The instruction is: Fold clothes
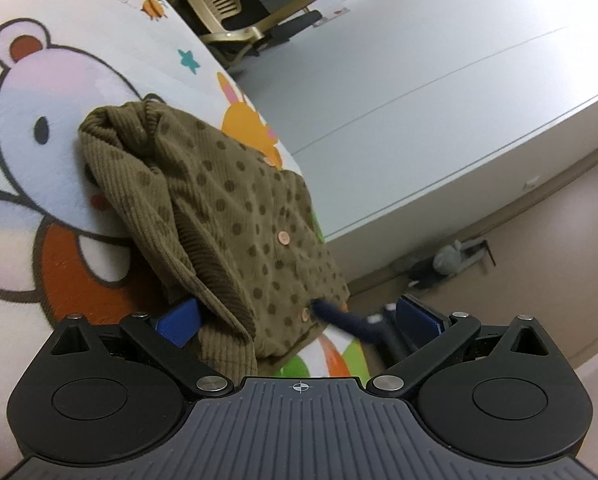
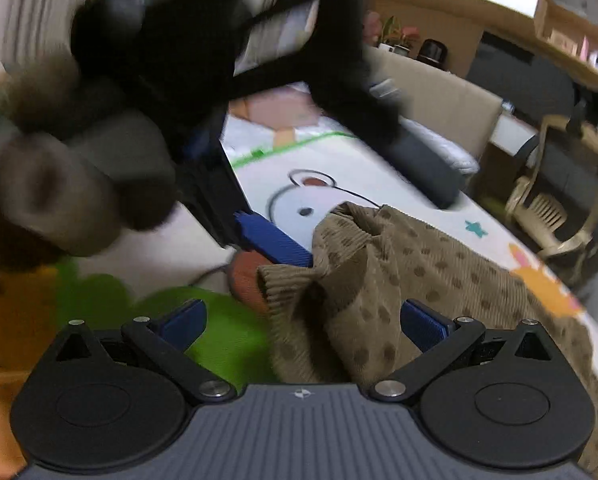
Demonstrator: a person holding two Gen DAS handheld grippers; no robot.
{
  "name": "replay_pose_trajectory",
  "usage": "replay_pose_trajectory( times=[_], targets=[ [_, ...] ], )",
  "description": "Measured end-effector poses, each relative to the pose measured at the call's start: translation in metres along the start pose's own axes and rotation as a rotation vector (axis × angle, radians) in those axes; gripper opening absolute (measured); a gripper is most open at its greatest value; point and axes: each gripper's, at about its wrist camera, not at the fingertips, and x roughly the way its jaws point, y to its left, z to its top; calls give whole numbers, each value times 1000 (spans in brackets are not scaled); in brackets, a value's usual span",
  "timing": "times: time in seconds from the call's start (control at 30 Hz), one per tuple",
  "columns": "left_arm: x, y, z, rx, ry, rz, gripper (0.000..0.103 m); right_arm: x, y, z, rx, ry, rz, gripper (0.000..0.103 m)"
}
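Observation:
An olive cardigan [image 1: 235, 200] with dark dots and round buttons lies bunched on a cartoon-print mat [image 1: 39, 100]. My left gripper [image 1: 299, 316] is open over its near hem. The ribbed sleeve drapes over the left blue pad [image 1: 179, 320]. A blurred dark-blue finger of the other gripper [image 1: 339, 318] touches the hem by a button. In the right wrist view the cardigan [image 2: 419, 264] fills the gap of my open right gripper [image 2: 303, 324]. Its ribbed cuff [image 2: 287, 280] rests against the left gripper's blue finger [image 2: 275, 240]. A blurred gloved hand [image 2: 59, 184] holds that gripper.
A white table [image 1: 439, 80] borders the mat on the right, with a beige chair [image 1: 235, 4] behind it. A grey soft toy [image 1: 455, 260] lies on the floor below. In the right wrist view a dark cushion [image 2: 423, 160] and the chair [image 2: 559, 208] stand beyond the mat.

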Motion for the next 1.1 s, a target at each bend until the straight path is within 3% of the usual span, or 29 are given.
replay_pose_trajectory(
  times=[0.2, 0.37, 0.43, 0.6, 0.77, 0.9, 0.97, 1.1],
  targets=[
    [-9, 0, 2, -4, -14, 3, 103, 31, -15, 13, 78, 19, -153, 103],
    [-41, 9, 16, -24, -137, 19, 103, 11, -63, 14, 317, -37, -185, 103],
    [-47, 19, 20, -61, -172, 47, 103, 8, -71, 11, 325, -36, -194, 103],
    [-22, 39, 20, -144, -107, 58, 103, 9, -55, 5, 240, -36, -163, 103],
    [6, 32, 28, -125, -55, 41, 103, 6, -16, 6, 65, -47, -80, 103],
    [13, 17, 37, -90, -62, 12, 103, 22, 11, 2, -40, -20, -107, 103],
    [16, 13, 38, -80, -59, 6, 103, 37, 18, 2, -90, -8, -138, 97],
    [18, 8, 39, -67, -59, -2, 103, 60, 3, 9, -34, 43, -132, 47]
  ],
)
